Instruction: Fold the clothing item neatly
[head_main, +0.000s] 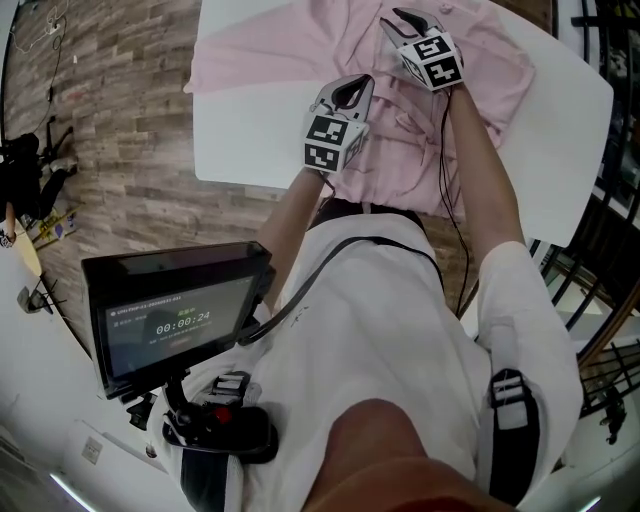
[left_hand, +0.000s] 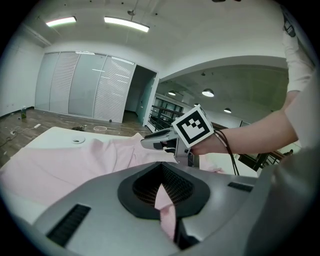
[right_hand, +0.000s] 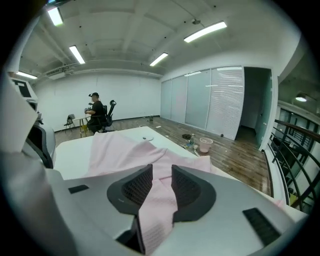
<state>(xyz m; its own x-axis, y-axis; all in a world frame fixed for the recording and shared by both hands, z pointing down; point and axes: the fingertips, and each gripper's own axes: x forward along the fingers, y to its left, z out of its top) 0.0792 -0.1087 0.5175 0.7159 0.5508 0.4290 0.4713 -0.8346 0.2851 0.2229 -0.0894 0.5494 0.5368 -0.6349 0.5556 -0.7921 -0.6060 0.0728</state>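
Observation:
A pink garment lies spread and rumpled on the white table. My left gripper hovers over the garment's near middle and is shut on a pinch of the pink cloth, which shows between its jaws in the left gripper view. My right gripper is further out, over the garment's far part. Its jaws stand apart with a band of the cloth running through the gap, and the pads do not squeeze it. From the left gripper view, the right gripper hangs just above the garment.
A monitor on a stand sits at my left hip, off the table. Wooden floor lies left of the table and black railings stand to the right. A person sits far off across the room.

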